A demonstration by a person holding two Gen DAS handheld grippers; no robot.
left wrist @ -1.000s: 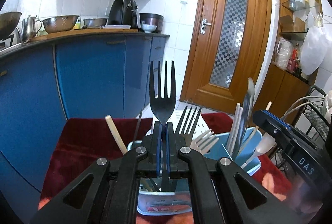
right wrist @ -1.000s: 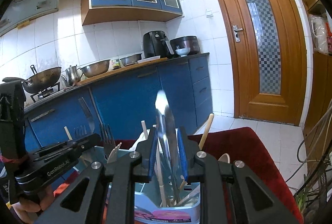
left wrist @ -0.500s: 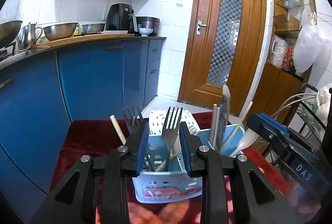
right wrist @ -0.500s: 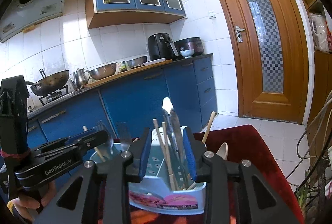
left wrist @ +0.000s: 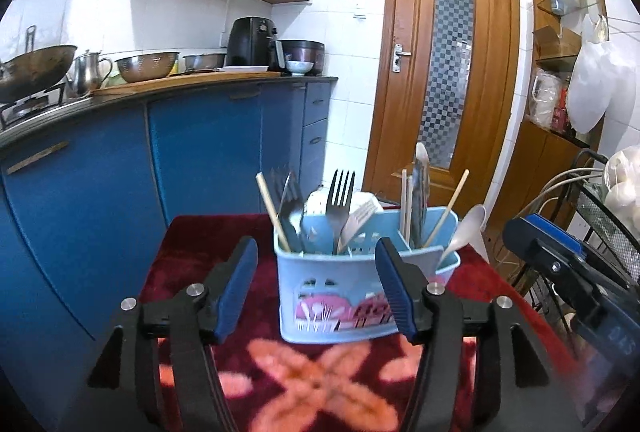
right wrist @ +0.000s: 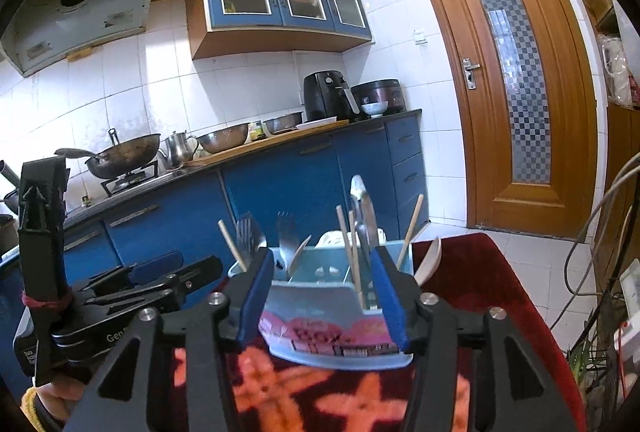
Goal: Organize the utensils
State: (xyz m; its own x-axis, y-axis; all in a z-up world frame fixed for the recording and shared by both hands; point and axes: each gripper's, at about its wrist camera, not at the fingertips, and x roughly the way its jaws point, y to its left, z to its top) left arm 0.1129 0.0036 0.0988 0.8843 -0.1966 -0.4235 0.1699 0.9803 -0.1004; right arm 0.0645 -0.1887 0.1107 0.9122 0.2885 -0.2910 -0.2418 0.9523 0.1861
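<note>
A light blue plastic utensil caddy (left wrist: 362,306) stands on a dark red cloth with orange flowers (left wrist: 320,392), which covers the near surface in front of blue kitchen cabinets (left wrist: 200,160). In the left wrist view the left gripper (left wrist: 316,272) sits on the near side of the caddy with its blue-padded jaws spread and opening wider; nothing is pinched between them, and the caddy only shows through the gap beyond. A dark fork (left wrist: 340,206) stands upright in the caddy's left compartment beside another fork (left wrist: 290,210), a pale plastic fork (left wrist: 358,218) and a wooden chopstick (left wrist: 272,210). The right compartment holds a steel knife (left wrist: 419,200) standing upright among more chopsticks (left wrist: 452,208), and a white spoon (left wrist: 466,228) leans out at the caddy's right end. In the right wrist view the right gripper (right wrist: 320,280) is likewise spread and opening, its pads apart from the knife (right wrist: 362,208), with the caddy (right wrist: 340,336) just beyond them. The left gripper's body (right wrist: 120,292) shows at the left of that view, held by a hand (right wrist: 52,398) at the lower left corner. A wooden door (left wrist: 448,72) stands at the far right.
</note>
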